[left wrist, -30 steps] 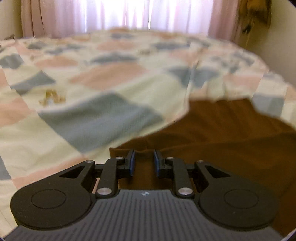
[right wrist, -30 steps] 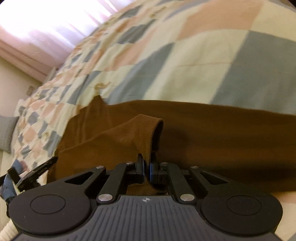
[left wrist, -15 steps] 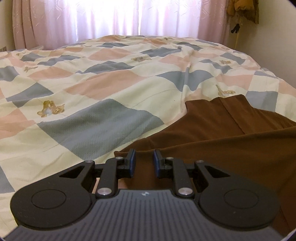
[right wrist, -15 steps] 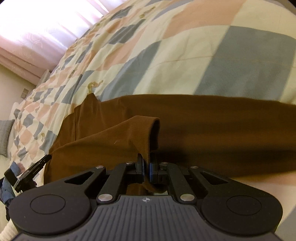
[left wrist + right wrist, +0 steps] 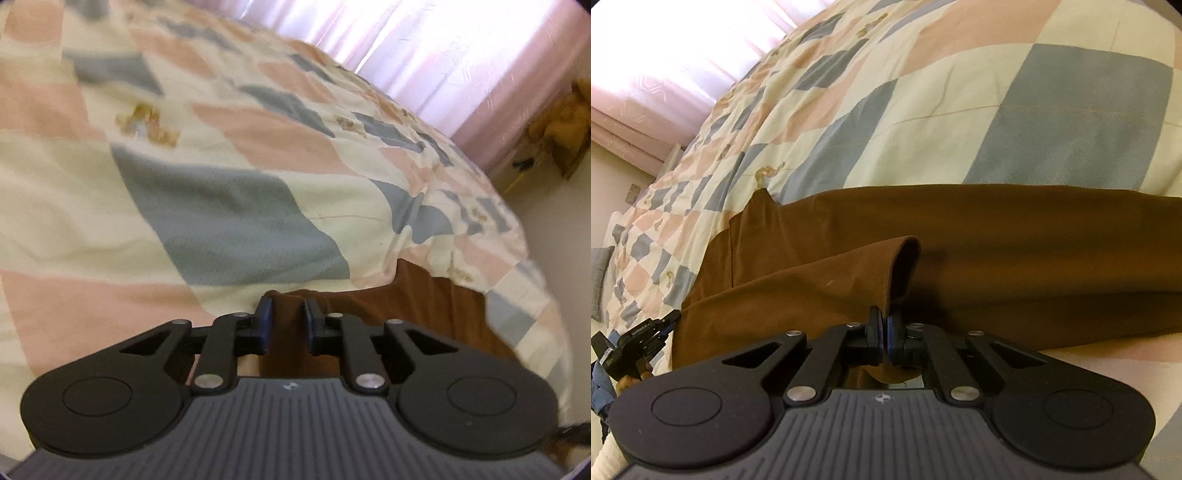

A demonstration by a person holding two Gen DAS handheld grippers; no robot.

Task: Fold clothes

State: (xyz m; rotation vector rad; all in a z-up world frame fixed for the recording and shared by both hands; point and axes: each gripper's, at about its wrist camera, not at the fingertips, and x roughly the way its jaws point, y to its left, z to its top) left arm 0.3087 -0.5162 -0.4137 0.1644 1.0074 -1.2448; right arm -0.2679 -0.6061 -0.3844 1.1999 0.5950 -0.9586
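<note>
Garments number one: your brown garment [image 5: 997,251] lies along the near edge of the checked bedspread [image 5: 960,110]. Your right gripper [image 5: 885,326] pinches its cuff; your left gripper [image 5: 287,317], spread, straddles another edge.

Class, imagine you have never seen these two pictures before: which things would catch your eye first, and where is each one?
First, the brown garment spread across the near part of the bed, with a folded cuff rising just ahead of the right gripper, whose jaws are shut on the cloth. Next, the checked quilt in pink, cream and grey-blue filling the bed behind it. The left gripper sits at a garment corner, jaws apart.
</note>
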